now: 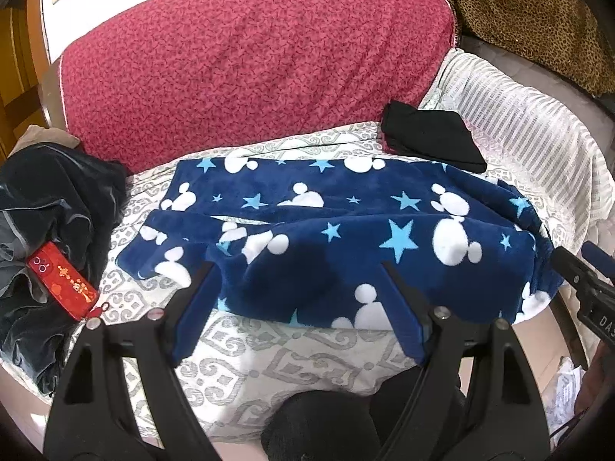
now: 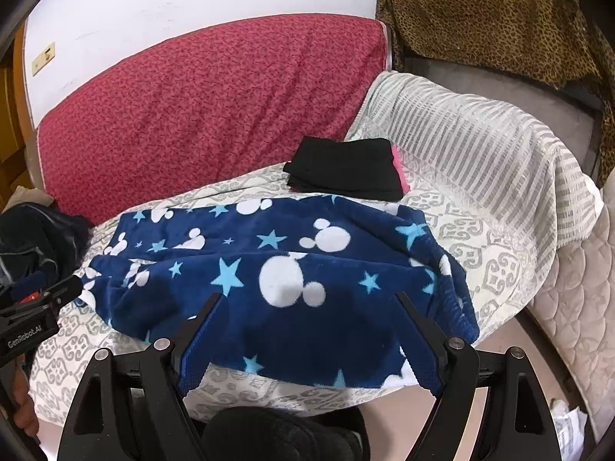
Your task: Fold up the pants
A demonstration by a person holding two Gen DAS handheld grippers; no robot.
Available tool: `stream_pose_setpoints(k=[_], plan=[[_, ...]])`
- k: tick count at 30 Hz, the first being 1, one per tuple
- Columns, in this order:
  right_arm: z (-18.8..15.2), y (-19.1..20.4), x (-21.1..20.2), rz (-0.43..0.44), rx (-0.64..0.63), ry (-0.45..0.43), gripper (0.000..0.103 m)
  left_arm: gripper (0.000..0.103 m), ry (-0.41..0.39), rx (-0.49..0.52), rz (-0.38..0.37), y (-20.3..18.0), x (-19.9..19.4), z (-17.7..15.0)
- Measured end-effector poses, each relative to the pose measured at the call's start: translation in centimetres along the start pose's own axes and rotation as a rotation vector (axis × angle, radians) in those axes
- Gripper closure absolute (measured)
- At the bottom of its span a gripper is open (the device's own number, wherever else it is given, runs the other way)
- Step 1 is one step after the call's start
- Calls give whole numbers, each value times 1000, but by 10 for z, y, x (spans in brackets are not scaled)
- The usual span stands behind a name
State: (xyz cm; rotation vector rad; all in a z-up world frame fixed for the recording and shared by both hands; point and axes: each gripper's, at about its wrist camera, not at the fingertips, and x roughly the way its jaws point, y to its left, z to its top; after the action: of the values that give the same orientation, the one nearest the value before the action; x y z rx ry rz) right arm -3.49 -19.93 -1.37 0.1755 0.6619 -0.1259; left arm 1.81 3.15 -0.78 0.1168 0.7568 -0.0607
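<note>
Navy fleece pants [image 1: 346,207] printed with white mouse heads and pale blue stars lie flat across the patterned bedspread [image 1: 269,353]. The two legs run to the left and the waist end lies to the right. My left gripper [image 1: 295,269] is open above the near edge of the pants, around the middle, holding nothing. In the right wrist view the pants [image 2: 269,253] fill the centre, and my right gripper [image 2: 307,297] is open over their near edge toward the waist, also empty. Each gripper appears at the edge of the other's view: right gripper [image 1: 584,284], left gripper [image 2: 38,307].
A folded black garment [image 1: 430,134] lies behind the pants. A red patterned cushion [image 1: 250,65] backs the bed. Dark crumpled clothing [image 1: 50,207] with a red phone [image 1: 61,280] on it sits at left. A striped white blanket [image 2: 480,146] and leopard-print fabric [image 2: 492,15] are at right.
</note>
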Motion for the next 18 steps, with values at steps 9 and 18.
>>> stream_pose_setpoints(k=[9, 18], plan=[[3, -1, 1, -3, 4, 7, 17, 21, -15, 40, 0, -5, -3, 0], [1, -3, 1, -2, 7, 12, 17, 21, -11, 48, -3, -8, -3, -2]])
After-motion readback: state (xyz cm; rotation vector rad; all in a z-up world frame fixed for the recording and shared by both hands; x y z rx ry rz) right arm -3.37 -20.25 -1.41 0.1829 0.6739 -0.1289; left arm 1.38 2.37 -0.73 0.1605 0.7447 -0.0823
